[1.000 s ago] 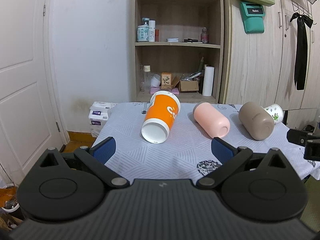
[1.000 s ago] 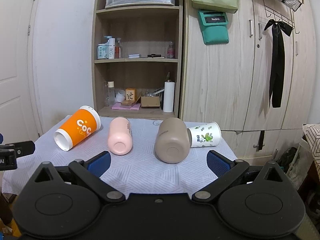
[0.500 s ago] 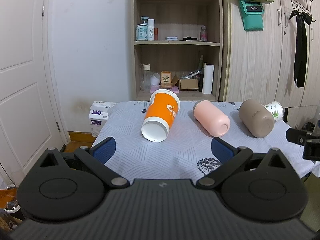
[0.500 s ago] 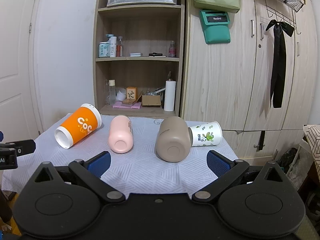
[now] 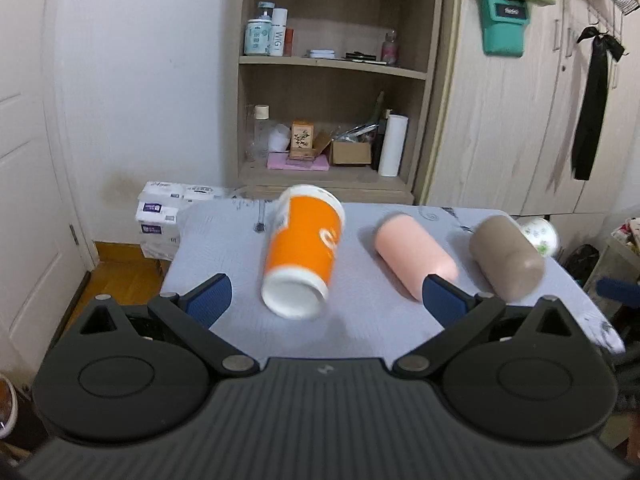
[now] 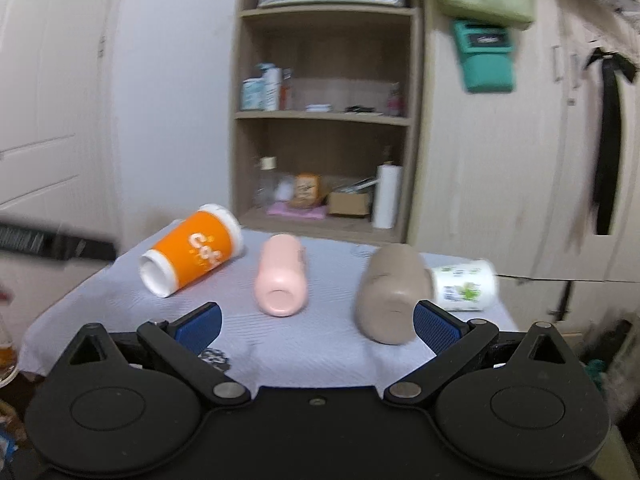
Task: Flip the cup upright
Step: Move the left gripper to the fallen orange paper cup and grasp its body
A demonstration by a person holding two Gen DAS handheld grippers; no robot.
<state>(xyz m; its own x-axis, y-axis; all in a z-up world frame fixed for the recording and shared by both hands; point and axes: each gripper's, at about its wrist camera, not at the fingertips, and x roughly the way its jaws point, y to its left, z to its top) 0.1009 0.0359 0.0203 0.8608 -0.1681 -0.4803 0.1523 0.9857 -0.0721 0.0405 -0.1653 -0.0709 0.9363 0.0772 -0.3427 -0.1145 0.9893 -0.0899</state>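
Orange paper cup point(image 5: 303, 250) lies on its side on the table, white base end toward the left wrist cam, wider rim end toward the shelf. It's the leftmost of 4 cups in a row on the pale patterned tablecloth point(image 5: 360, 316). Next to it, apart: pink tumbler point(image 5: 414, 254), also on its side. Then a taupe tumbler point(image 5: 506, 258), on its side, w/ a small white floral paper cup point(image 5: 540, 234) just behind/beside it at the table's right end; can't tell if those two touch.

Left gripper point(image 5: 324, 298) has its jaws spread wide, nothing between the blue pads point(image 5: 210, 296). It sits low at the near edge of the table, orange cup roughly centred ahead between the fingers, not touching it.

Right gripper point(image 6: 316, 322) is likewise spread wide & holds nothing. Right wrist view is motion-blurred. From there: orange cup point(image 6: 192, 250) far left, pink tumbler point(image 6: 282, 276) ahead-left w/ closed end facing the cam, taupe tumbler point(image 6: 392, 294) ahead-right near the right blue pad point(image 6: 436, 326), floral cup point(image 6: 466, 286) behind it.

Bkgd: open wooden shelf unit point(image 5: 340, 68) w/ bottles, boxes, paper-towel roll point(image 5: 393, 145); wardrobe doors point(image 5: 500, 120) w/ a teal pouch point(image 5: 503, 22) & black ribbon point(image 5: 592, 100) hanging.
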